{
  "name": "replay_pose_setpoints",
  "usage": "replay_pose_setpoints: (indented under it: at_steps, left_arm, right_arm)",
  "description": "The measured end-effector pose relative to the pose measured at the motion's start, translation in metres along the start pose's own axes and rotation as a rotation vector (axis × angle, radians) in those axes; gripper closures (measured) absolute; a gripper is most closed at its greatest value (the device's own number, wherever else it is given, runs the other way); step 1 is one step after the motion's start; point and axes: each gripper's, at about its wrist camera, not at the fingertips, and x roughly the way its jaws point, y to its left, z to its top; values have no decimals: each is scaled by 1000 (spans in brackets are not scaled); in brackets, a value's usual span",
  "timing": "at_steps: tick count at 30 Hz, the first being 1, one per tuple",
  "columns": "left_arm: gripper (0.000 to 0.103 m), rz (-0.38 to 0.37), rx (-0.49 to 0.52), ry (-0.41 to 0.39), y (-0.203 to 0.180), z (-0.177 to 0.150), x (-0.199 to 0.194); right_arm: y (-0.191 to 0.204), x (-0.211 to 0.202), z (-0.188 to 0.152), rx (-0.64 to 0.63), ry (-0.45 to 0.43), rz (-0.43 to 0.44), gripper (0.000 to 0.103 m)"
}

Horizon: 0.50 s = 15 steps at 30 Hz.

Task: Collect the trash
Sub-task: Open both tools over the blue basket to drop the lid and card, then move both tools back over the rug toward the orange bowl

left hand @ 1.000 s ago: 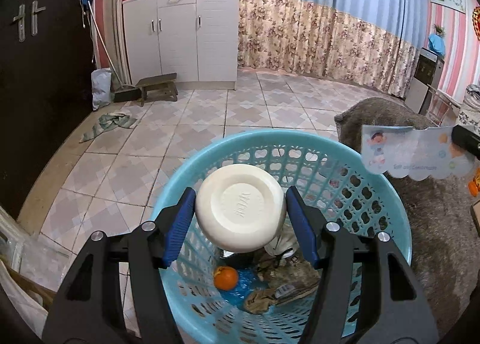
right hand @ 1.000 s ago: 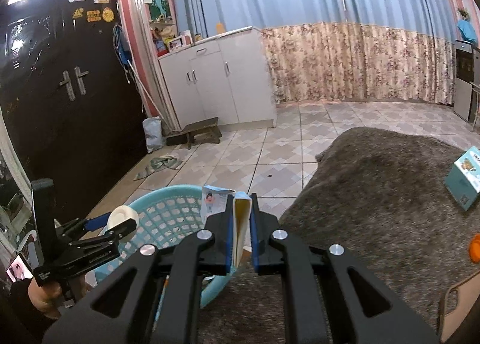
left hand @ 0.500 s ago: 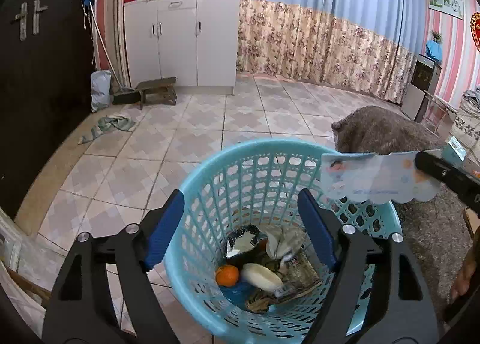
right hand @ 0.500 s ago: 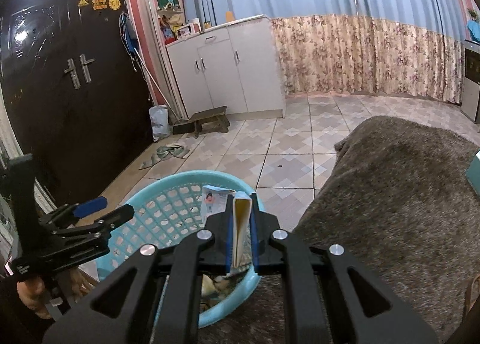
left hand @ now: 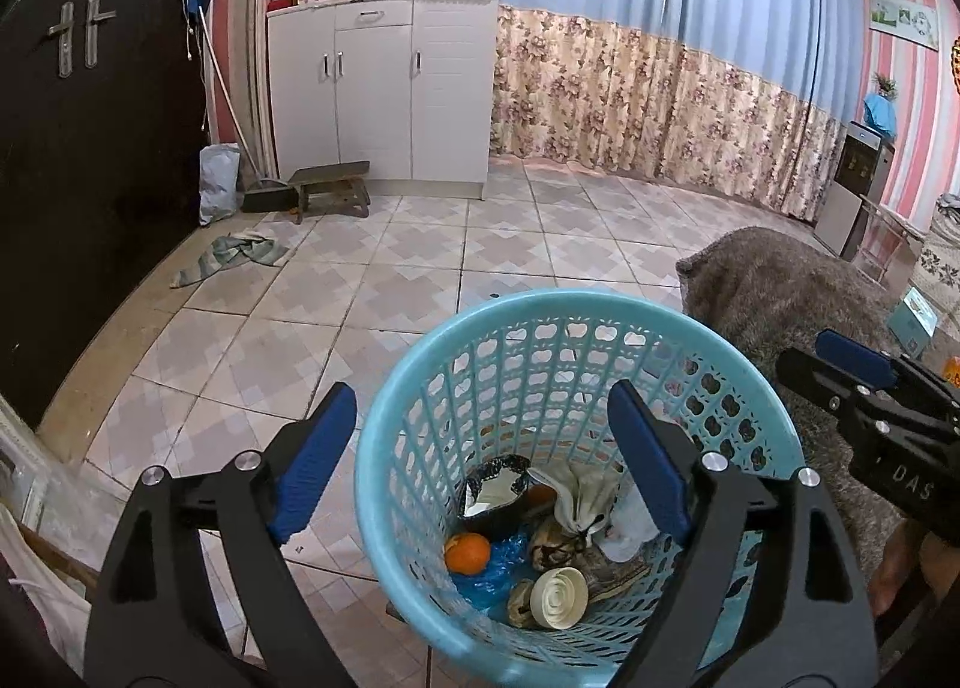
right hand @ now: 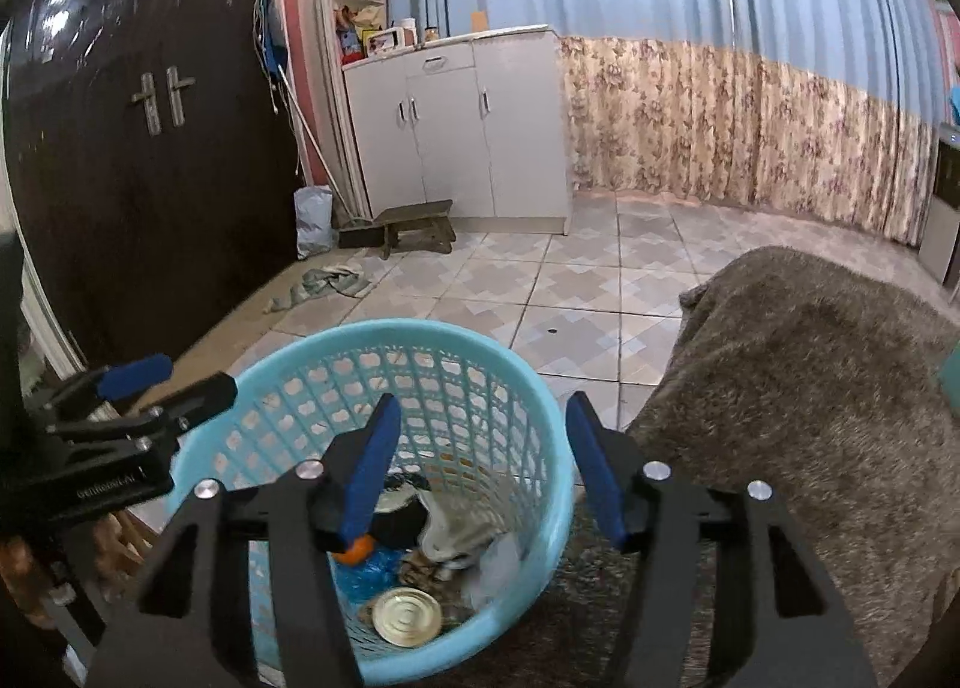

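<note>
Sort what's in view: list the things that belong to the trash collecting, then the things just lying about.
Trash job:
- blue basket
- orange, round white container, crumpled wrappers inside it
- left gripper and right gripper, both open and empty over the basket

Lying about:
- cloth on floor
- wooden stool
- white cabinet
- small teal box

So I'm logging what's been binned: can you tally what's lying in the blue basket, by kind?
Orange fruit: 1
Cream round tub: 1
Black foil-lined bowl: 1
Blue plastic bag: 1
White crumpled wad: 1
Pale packet: 1
Total: 6; the brown scraps underneath are too jumbled to count.
</note>
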Motion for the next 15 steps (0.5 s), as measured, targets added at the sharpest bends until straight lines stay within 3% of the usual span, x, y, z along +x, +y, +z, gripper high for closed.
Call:
replay_pose_setpoints:
  at_steps: [2, 4, 10, 15]
  left_arm:
    - [18, 3, -7, -2, 1, 0, -1]
    - [17, 7, -10, -6, -1, 1, -4]
    - [13, 13, -5, -18, -8, 2, -12]
    - [8, 0, -9, -37, -23, 4, -23]
  right_arm:
    - [-4, -5, 0, -5, -3, -20, 30]
    - [-10, -12, 2, 2, -18, -41, 23]
    - [-38, -38, 6, 10, -34, -102, 10]
    - [-66, -63, 4, -9, -34, -168, 10]
